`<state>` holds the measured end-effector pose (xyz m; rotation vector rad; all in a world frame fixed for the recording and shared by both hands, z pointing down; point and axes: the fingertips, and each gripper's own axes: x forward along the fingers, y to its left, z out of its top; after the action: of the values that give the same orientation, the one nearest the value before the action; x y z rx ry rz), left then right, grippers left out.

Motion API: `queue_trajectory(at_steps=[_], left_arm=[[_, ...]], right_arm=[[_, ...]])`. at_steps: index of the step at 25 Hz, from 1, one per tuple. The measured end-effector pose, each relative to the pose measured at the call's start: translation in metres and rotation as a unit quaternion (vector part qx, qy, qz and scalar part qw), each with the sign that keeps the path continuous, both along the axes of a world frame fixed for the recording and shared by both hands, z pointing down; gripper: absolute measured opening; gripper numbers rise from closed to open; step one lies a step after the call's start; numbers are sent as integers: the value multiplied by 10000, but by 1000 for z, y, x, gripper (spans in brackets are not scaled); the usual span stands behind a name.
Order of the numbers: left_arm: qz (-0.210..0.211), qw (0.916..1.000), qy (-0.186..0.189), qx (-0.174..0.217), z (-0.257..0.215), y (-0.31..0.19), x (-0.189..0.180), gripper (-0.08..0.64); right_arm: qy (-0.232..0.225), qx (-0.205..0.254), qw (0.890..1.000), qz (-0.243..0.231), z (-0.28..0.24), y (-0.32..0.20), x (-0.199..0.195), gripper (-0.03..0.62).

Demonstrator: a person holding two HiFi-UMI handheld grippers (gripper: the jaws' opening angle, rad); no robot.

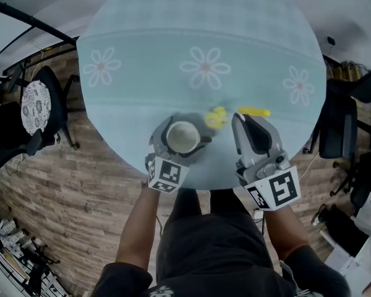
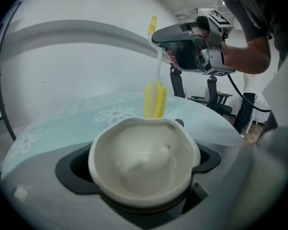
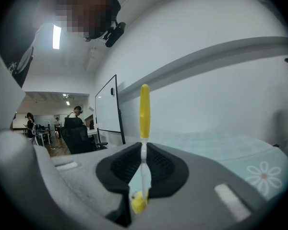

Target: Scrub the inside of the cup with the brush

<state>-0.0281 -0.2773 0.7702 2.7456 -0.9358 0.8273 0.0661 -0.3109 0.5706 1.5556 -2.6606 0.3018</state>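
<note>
The cup (image 2: 143, 163) looked like glazed ceramic: probably rigid, slick and breakable, best clamped across its wall. The left tool (image 1: 182, 140) held it that way at the table's (image 1: 204, 30) near edge. It was white, empty and wavy-rimmed. The right tool (image 3: 144, 164) pinched the thin brush (image 3: 144, 110) by its stem, the yellow head near the cup's rim.

Round tabletop (image 1: 173, 23) is wearing a pale blue cloth with daisy prints (image 1: 205, 67), standing on a wood plank floor (image 1: 93, 184). Black office chairs (image 1: 337, 132) are crowding its right side, and a chair with a patterned round cushion (image 1: 36, 107) is sitting on the left.
</note>
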Motion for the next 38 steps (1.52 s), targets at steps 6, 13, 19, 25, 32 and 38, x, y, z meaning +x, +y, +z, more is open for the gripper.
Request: queue_trajectory(at_steps=[6,13,19,25,32,38], left_arm=[[-337,9993,162,42,-4,-4,-10,568],[-429,9987,132,248,-29,-1,-12,568],[-464,9972,207,557,-80,-5,-15,568],[-528,9929,343,1011,-162,0,-11,568],[-551,9862,468,1493,-249,19,1,568],[-458,9815,417,1809,-298,28,6,568]], right_arm=[[11,8,10000,3,1,0,3,35],[-121,150,9998,81,-17,1,9,35],[-149,403,9989,180,-51,6,15,35],[-231,795,9960,344,-117,27,29,35],[-299,1880,9811,343,-241,73,36,35],[-572,2620,9634,39,-322,117,12,35]])
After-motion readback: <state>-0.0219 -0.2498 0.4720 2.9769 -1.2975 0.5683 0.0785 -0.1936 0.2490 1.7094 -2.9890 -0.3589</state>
